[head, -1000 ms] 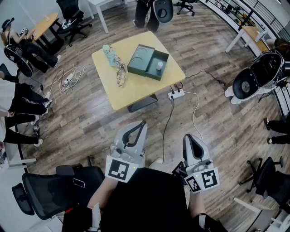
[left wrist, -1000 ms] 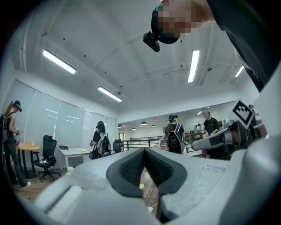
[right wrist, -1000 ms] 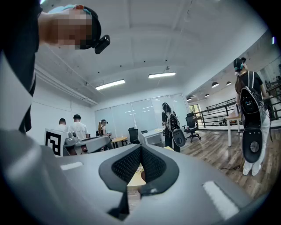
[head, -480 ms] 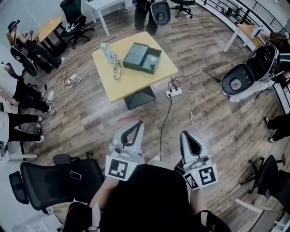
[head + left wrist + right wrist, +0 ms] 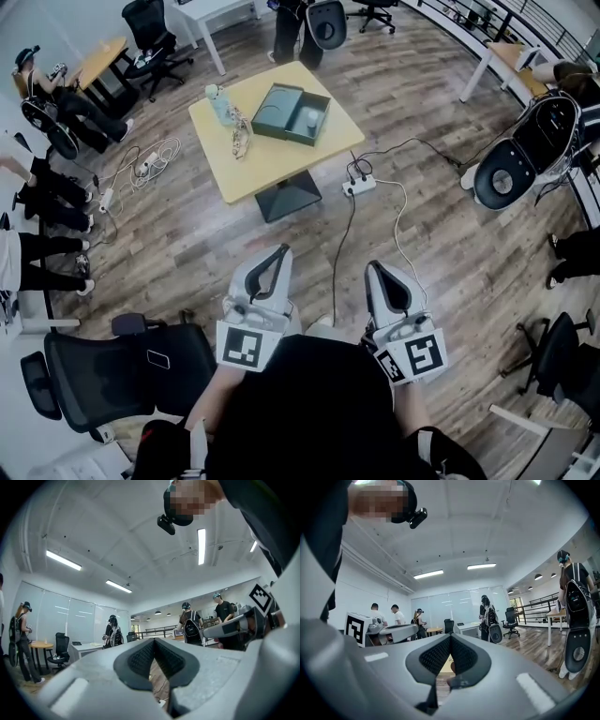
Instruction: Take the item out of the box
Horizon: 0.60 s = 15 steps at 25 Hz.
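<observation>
Yellow wood tops a square bench (image 5: 281, 169) that stands on a brown plank floor (image 5: 187, 244), seen from above in the head view. On the far right part of the bench lies an open dark green rectangular box (image 5: 281, 105). A small white round item (image 5: 314, 119) sits inside the box's right-hand compartment, and the left-hand half shows a circular recess. Near the bench's far left corner stands a pale green container (image 5: 218, 103), with a tangle of light cord (image 5: 240, 139) just beside it. On the floor off the bench's near right corner lies a white power strip (image 5: 359, 186). Off the bench's left side lies a loose coil of white cable (image 5: 150, 157).

Well apart from the bench, on its near side, the person holds two grey claws side by side, both pointing level toward it. The left claw (image 5: 281, 253) is closed: in the left gripper view its dark ribbed pads (image 5: 140, 658) meet at the tips with nothing between them. The right claw (image 5: 375, 269) is likewise fully closed and empty in the right gripper view, pads (image 5: 436, 656) touching at the tips. Neither claw touches the box. A black office chair (image 5: 112, 375) stands to the near left of the bench, beside the person.
</observation>
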{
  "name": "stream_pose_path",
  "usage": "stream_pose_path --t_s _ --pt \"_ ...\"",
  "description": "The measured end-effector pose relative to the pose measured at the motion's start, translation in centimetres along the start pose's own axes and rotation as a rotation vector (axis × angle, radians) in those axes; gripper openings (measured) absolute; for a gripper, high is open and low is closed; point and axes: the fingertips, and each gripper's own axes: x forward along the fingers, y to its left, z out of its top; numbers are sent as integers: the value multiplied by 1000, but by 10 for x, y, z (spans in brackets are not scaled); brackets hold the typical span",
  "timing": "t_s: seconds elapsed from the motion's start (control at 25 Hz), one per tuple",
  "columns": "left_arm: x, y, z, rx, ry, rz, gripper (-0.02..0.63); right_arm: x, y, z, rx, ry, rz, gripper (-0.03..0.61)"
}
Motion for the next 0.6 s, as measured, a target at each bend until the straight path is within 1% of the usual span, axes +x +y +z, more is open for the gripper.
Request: stream_pose_path --t_s 0.12,0.32,0.48,0.6 --pt "-4 7 5 -5 -29 24 2 3 8 0 -13 8 18 0" --pt "-3 9 0 -4 -15 24 2 13 10 -5 -15 26 35 0" --pt "6 18 -8 -13 -3 17 2 25 6 -7 -10 24 25 2" --pt "19 30 -10 -15 -13 2 2 40 -1 -10 -2 30 6 2"
